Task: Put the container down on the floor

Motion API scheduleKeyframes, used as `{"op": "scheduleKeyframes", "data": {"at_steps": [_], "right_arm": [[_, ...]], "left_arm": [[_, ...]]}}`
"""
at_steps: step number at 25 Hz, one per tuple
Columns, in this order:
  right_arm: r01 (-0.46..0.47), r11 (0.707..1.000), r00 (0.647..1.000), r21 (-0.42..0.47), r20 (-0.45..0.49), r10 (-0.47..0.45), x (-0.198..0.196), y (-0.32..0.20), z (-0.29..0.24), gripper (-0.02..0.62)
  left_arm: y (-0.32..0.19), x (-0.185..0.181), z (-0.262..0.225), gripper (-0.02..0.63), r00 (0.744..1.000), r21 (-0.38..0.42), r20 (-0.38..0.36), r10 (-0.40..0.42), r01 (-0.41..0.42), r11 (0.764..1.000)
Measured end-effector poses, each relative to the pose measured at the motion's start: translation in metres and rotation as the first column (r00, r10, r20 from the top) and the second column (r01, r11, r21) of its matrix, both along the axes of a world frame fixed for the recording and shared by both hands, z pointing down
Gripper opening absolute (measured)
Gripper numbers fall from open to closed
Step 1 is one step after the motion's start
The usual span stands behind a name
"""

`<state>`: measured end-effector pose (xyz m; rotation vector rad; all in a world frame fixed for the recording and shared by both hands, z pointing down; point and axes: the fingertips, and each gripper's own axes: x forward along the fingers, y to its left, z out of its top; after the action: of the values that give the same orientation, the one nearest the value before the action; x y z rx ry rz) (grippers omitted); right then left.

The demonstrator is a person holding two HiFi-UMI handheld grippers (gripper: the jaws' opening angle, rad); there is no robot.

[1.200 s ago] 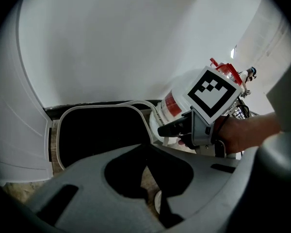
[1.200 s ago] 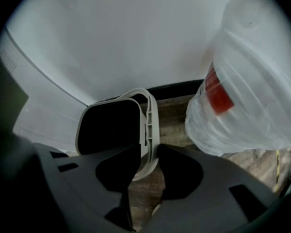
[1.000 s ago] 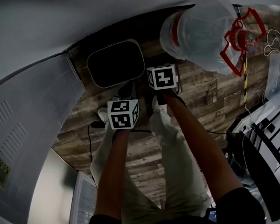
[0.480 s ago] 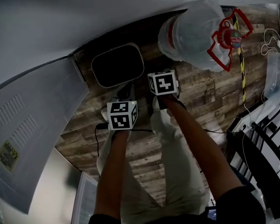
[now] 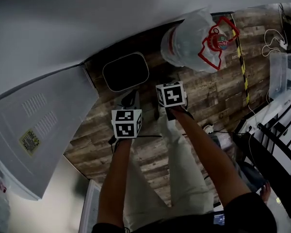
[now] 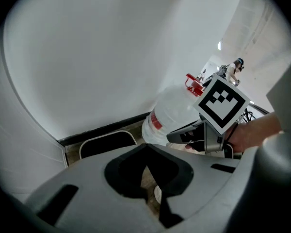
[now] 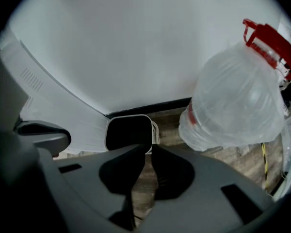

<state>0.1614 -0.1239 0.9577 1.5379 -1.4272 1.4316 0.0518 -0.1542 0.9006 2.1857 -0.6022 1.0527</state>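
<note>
A white-rimmed bin [image 5: 126, 72] with a dark inside stands on the wooden floor against the white wall; it shows too in the left gripper view [image 6: 104, 144] and the right gripper view [image 7: 128, 132]. To its right stands a large clear water jug [image 5: 189, 40] with a red handle [image 5: 216, 42]. My left gripper [image 6: 146, 168] hangs above the floor just short of the bin, shut with nothing in it. My right gripper [image 7: 148, 152] is beside it, between bin and jug, also shut and empty. Neither touches bin or jug.
A white panel with vent slots [image 5: 39, 125] leans in at the left. Dark racks [image 5: 276, 144], a clear box [image 5: 281, 74] and cables crowd the right. Yellow-black tape [image 5: 241, 57] runs along the floor past the jug. The person's legs and shoes are under the grippers.
The head view has swung, so bin and jug sit a little higher and further left in frame. Both grippers keep nearly the same pose, shut and empty.
</note>
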Motion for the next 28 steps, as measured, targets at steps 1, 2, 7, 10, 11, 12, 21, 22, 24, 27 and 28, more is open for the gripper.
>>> {"op": "scheduleKeyframes", "data": {"at_steps": [1, 2, 7, 10, 11, 12, 21, 22, 24, 27, 28], "right_arm": [[-0.003, 1.0, 1.0, 0.002, -0.002, 0.003, -0.001, 0.001, -0.008, 0.058], [-0.009, 1.0, 1.0, 0.003, -0.003, 0.009, -0.002, 0.003, -0.015, 0.055], [-0.045, 0.999, 0.999, 0.018, 0.006, 0.045, -0.016, 0.011, -0.057, 0.049], [-0.074, 0.996, 0.997, 0.042, 0.024, 0.074, -0.029, 0.012, -0.082, 0.046], [-0.081, 0.995, 0.997, 0.053, 0.025, 0.08, -0.032, 0.012, -0.091, 0.044], [-0.086, 0.994, 0.996, 0.064, 0.024, 0.084, -0.034, 0.011, -0.099, 0.043], [-0.157, 0.973, 0.988, 0.167, 0.037, 0.153, -0.041, 0.008, -0.185, 0.035], [-0.168, 0.969, 0.986, 0.18, 0.034, 0.164, -0.04, 0.008, -0.196, 0.034], [-0.185, 0.962, 0.983, 0.203, 0.029, 0.183, -0.038, 0.004, -0.216, 0.034], [-0.203, 0.952, 0.979, 0.231, 0.035, 0.2, -0.044, 0.002, -0.243, 0.034], [-0.208, 0.948, 0.978, 0.242, 0.033, 0.206, -0.047, 0.003, -0.253, 0.034]], "left_arm": [[0.002, -0.002, -0.007, 0.015, 0.999, 0.016, 0.009, 0.033, -0.033, 0.999], [0.006, -0.002, -0.015, 0.015, 0.998, 0.029, 0.016, 0.066, -0.066, 0.997], [0.026, -0.01, -0.054, 0.015, 0.992, 0.006, -0.003, 0.122, -0.122, 0.992], [0.034, -0.019, -0.072, 0.015, 0.986, -0.001, -0.001, 0.165, -0.165, 0.986], [0.036, -0.022, -0.077, 0.015, 0.983, 0.004, 0.003, 0.185, -0.185, 0.983], [0.037, -0.025, -0.083, 0.015, 0.979, 0.016, 0.008, 0.202, -0.202, 0.979], [0.015, -0.045, -0.158, 0.015, 0.98, 0.105, -0.029, 0.196, -0.192, 0.976], [0.015, -0.044, -0.167, 0.015, 0.979, 0.106, -0.039, 0.198, -0.193, 0.976], [0.013, -0.043, -0.182, 0.015, 0.978, 0.113, -0.05, 0.203, -0.197, 0.974], [0.016, -0.048, -0.202, 0.015, 0.977, 0.117, -0.07, 0.203, -0.194, 0.974], [0.02, -0.052, -0.211, 0.015, 0.976, 0.113, -0.083, 0.2, -0.19, 0.975]]}}
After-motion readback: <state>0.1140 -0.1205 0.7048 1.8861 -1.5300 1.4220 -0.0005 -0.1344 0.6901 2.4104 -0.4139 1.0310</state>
